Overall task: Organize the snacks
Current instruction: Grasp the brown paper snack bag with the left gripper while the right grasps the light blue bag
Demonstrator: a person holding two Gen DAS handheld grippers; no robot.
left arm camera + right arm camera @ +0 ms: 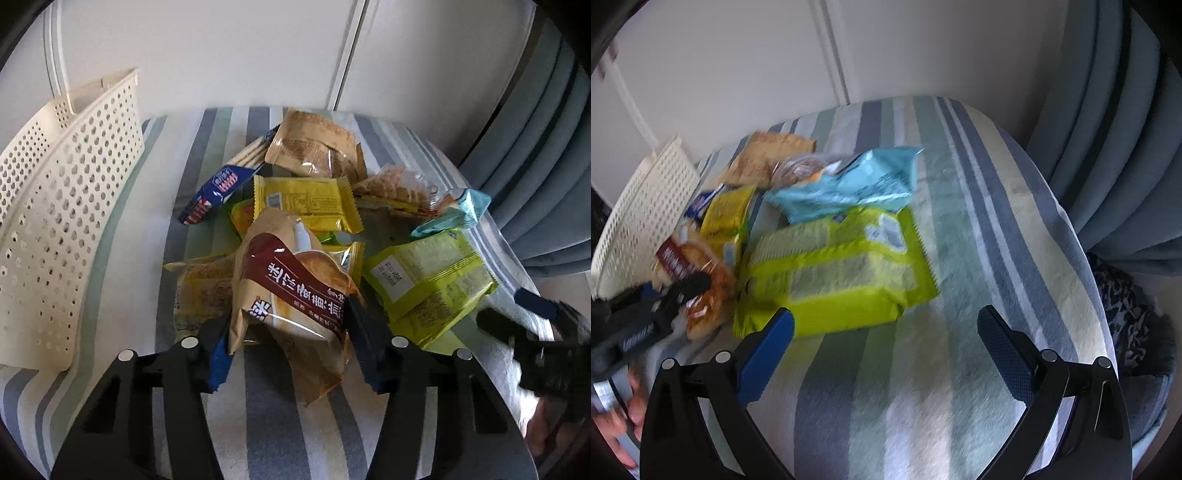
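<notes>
While my left tool (288, 347) pinches the brown bread packet (295, 291) at the near edge of the snack pile (306, 206), the white basket (62, 221) stands left of that pile — my right tool (886, 350) gapes wide, empty, just beside the lime-green bag (834, 269).

Snacks (310, 206) lay piled mid-table (266, 424); basket (62, 206) stood to their left, wall (229, 48) behind.

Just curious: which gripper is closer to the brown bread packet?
Left. The left gripper has its fingers on both sides of the brown bread packet; the right gripper is open beside the green packet.
</notes>
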